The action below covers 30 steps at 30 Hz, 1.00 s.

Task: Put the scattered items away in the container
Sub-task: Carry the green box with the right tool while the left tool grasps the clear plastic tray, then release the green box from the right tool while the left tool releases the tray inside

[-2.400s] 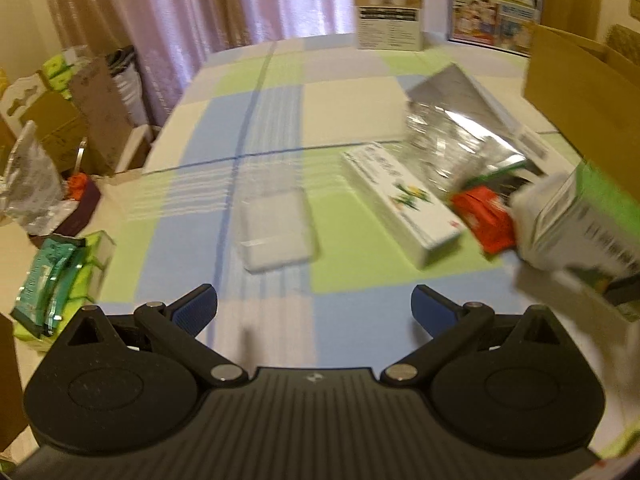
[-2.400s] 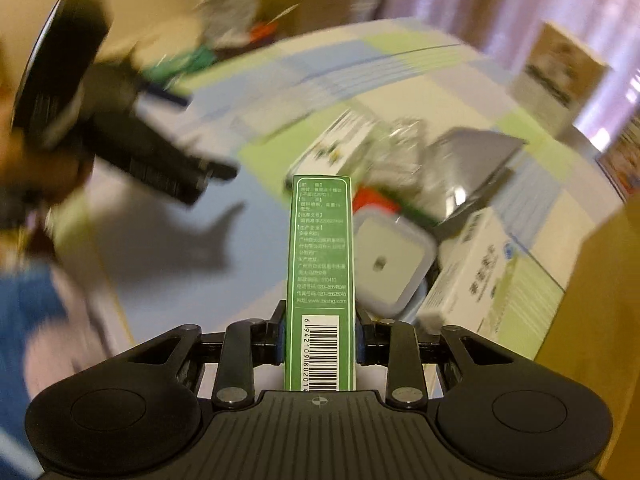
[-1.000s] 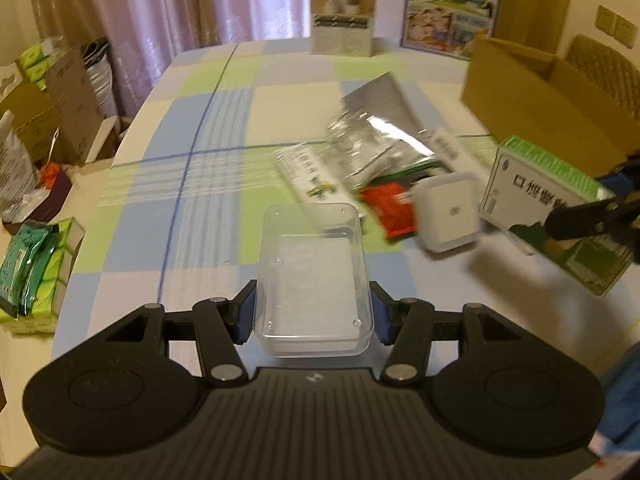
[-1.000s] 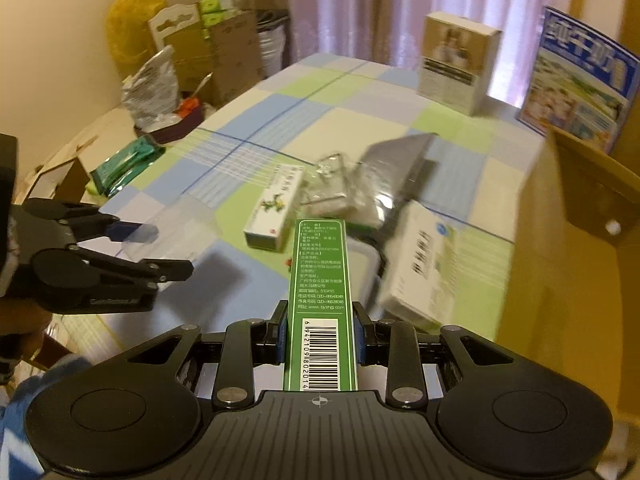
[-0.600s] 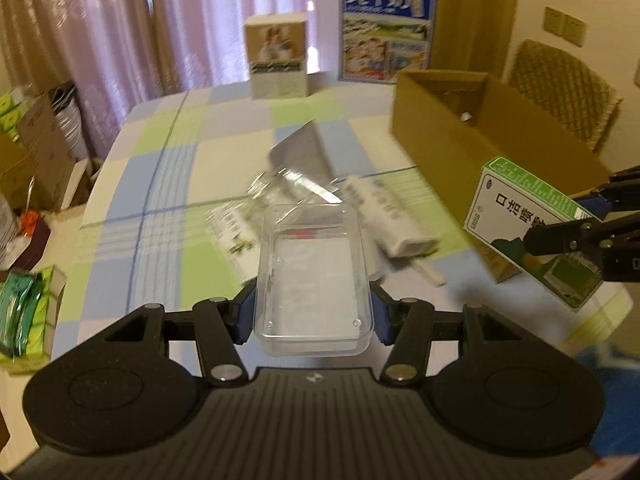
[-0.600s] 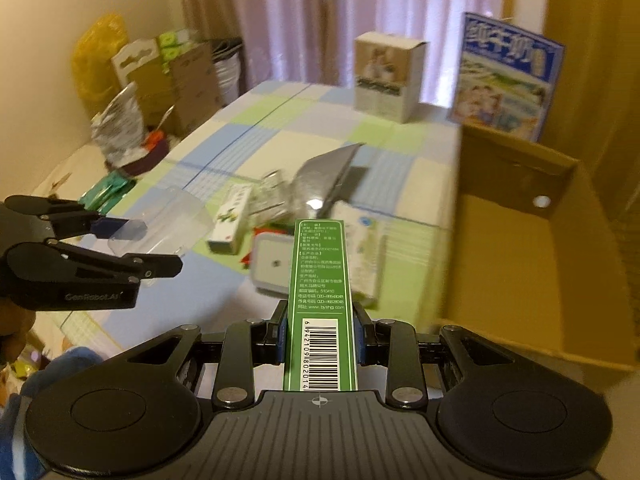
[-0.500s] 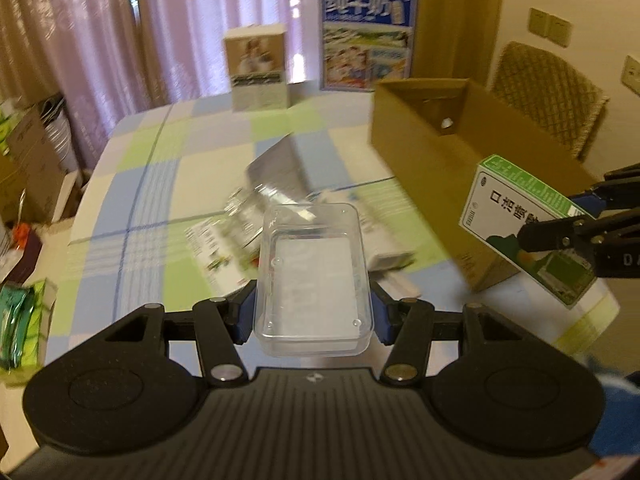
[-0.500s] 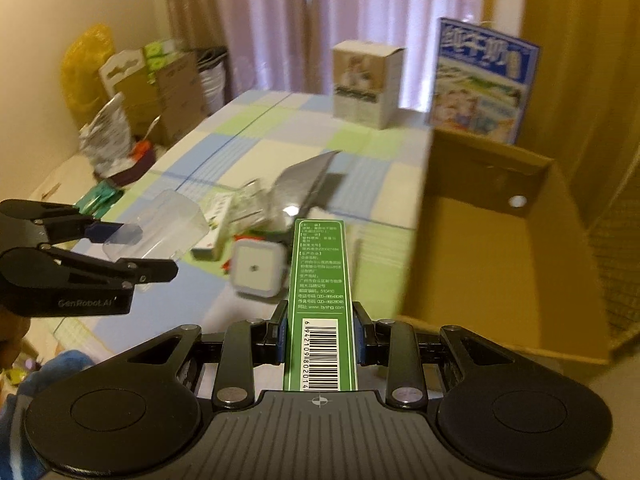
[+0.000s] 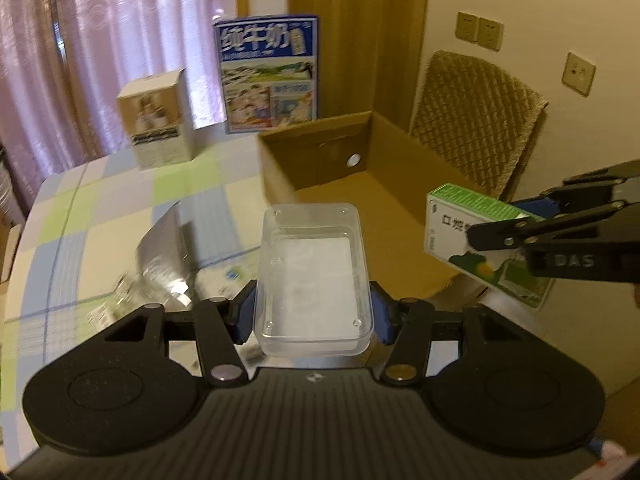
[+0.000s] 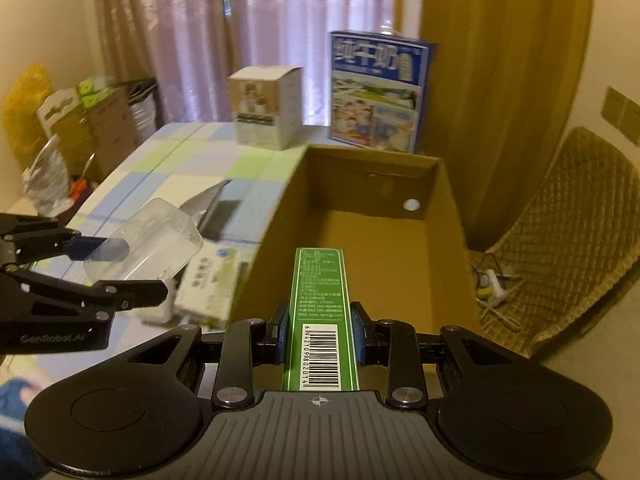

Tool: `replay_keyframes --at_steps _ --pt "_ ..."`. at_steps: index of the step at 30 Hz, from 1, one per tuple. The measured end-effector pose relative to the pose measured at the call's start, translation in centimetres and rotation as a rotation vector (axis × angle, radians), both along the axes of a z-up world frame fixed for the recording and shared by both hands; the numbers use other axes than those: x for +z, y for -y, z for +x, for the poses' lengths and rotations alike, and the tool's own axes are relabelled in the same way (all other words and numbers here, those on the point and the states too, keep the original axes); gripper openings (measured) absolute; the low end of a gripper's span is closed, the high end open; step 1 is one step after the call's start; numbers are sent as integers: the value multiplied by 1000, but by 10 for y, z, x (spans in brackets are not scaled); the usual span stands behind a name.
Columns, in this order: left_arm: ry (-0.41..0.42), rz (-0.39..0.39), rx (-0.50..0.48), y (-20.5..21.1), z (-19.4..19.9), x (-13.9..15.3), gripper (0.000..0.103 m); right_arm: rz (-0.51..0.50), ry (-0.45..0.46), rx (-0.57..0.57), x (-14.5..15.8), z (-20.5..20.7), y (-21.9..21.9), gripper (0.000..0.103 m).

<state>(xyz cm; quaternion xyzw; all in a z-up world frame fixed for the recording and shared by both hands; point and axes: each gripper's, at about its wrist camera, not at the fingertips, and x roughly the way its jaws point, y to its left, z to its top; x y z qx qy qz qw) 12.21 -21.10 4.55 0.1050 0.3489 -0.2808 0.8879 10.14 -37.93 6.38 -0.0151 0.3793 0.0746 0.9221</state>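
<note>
My left gripper (image 9: pixel 313 312) is shut on a clear plastic box (image 9: pixel 313 276), held in the air at the near left edge of the open cardboard box (image 9: pixel 384 224). My right gripper (image 10: pixel 320 328) is shut on a green and white carton (image 10: pixel 320 312), held over the cardboard box's (image 10: pixel 372 256) near end. The right gripper with its carton (image 9: pixel 480 236) shows at the right in the left wrist view. The left gripper with the clear box (image 10: pixel 148 240) shows at the left in the right wrist view. The cardboard box's visible floor is bare.
On the checked tablecloth (image 9: pixel 120 208) left of the cardboard box lie a silver foil bag (image 9: pixel 168 248) and a white carton (image 10: pixel 208 280). A small brown and white box (image 9: pixel 158 124) and a blue milk carton (image 9: pixel 268 74) stand at the back. A wicker chair (image 10: pixel 568 224) is on the right.
Both grippers have swung right and forward toward the cardboard box with their loads. The scattered items on the table have slid out to the left of view.
</note>
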Motion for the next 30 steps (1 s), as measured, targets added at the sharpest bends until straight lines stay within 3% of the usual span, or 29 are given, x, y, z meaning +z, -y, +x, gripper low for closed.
replay_keyframes --at_steps 7,14,16,20,30 --pt "9 -23 -47 50 36 7 51 48 11 -88 4 36 41 27" --pt "-58 -33 -84 87 59 -29 51 62 -21 -144 -14 62 65 27" --pt "-77 -23 -91 94 62 -38 58 61 -28 -147 -19 65 69 27" --pt "-70 -22 -92 93 62 -42 66 66 -34 -147 -24 68 71 27" --pt "-31 -6 -41 59 52 -32 69 37 -32 -98 -30 80 47 28"
